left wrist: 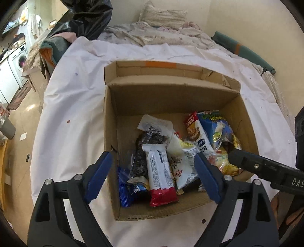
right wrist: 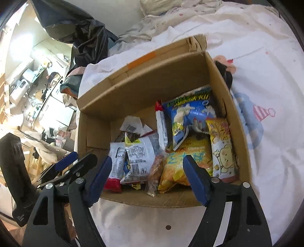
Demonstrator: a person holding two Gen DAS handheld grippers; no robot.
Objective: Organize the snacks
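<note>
I'm holding both grippers over the open brown cardboard box (left wrist: 171, 98) sitting on the white sheet (left wrist: 76, 114). L gripper (left wrist: 153, 171): jaws spread wide, nothing btwn them, hovering above the white bar wrapper w/ red end (left wrist: 161, 178). R gripper (right wrist: 146, 176): jaws also wide, empty, hanging over the yellow snack bag (right wrist: 178, 165). The blue snack bag (right wrist: 191, 117) is lying at the box's far right. The near box wall is sitting just under both sets of fingers. A black plastic bag (left wrist: 89, 17) is sitting beyond the sheet.

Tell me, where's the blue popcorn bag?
In the right wrist view, the blue popcorn bag leans in the cardboard box's far right corner, above the yellow chips bag.
</note>
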